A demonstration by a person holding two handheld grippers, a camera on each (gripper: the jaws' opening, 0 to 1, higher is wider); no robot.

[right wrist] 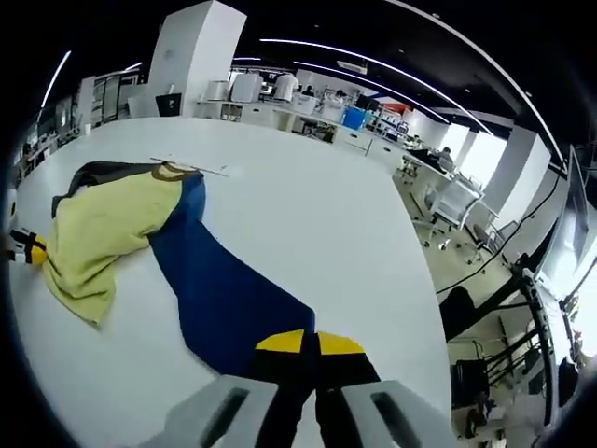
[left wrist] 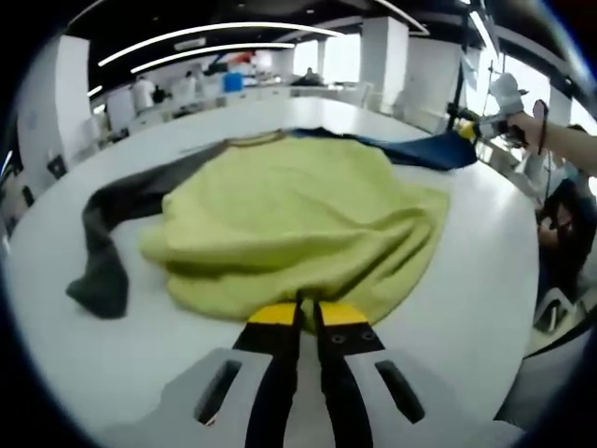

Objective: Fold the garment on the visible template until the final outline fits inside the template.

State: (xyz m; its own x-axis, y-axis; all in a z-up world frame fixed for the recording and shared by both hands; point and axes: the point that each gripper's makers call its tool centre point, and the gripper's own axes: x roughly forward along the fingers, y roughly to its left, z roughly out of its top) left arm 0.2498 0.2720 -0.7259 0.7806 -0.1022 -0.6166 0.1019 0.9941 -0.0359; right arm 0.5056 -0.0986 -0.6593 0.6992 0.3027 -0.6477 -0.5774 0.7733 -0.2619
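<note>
Left gripper view: left hand-held gripper (left wrist: 307, 315) pinches the soft, rumpled yellow garment (left wrist: 298, 224).

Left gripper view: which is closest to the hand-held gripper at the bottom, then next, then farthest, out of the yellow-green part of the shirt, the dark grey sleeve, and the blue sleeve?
1. Yellow-green fabric body of the garment, right at the left hand-held gripper tips.
2. Dark grey fabric sleeve, off to the left.
3. Blue fabric sleeve, far side, upper right.
</note>
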